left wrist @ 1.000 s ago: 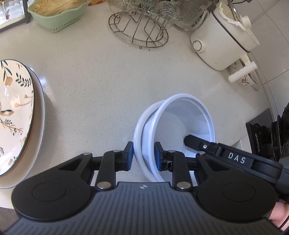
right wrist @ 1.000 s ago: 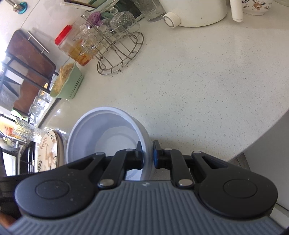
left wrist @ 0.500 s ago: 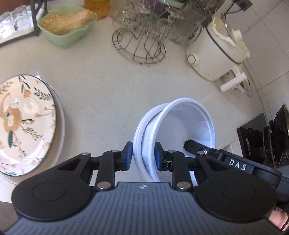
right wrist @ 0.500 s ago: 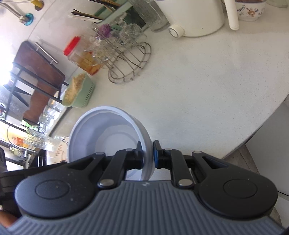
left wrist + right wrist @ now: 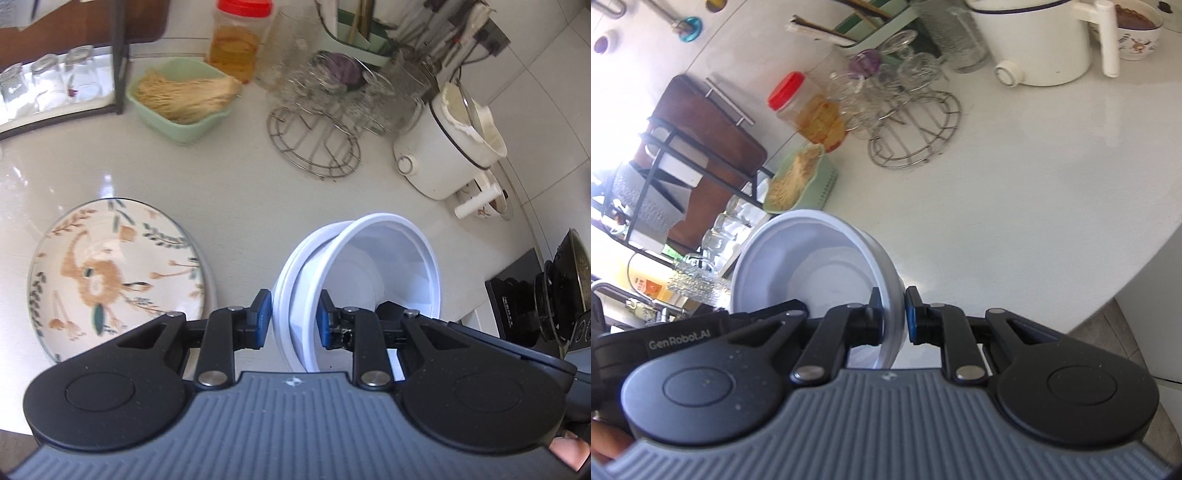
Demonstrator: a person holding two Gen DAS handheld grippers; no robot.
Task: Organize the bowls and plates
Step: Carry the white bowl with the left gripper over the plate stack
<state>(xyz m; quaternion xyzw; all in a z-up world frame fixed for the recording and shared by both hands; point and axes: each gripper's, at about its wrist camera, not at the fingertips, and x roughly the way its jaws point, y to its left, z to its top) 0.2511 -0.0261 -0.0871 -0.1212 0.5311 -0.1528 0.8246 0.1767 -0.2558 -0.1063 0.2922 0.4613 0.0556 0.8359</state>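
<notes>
Both tools (image 5: 294,316) (image 5: 892,317) have lifted the white bowls (image 5: 373,266) higher; angled downward.

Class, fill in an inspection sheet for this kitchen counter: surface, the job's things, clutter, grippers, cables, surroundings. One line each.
Surface: pale speckled countertop, bare in the middle.
Job's things: nested white bowls held above the counter; floral plate lying flat on another plate.
Clutter: green dish of noodles, wire glass rack, red-lidded jar, white cooker, small floral bowl.
Grippers: left gripper shut on the bowls' rim; right gripper shut on the opposite rim.
Cables: plug and cord at a wall socket.
Surroundings: tiled wall, black shelf with glasses, stove.
</notes>
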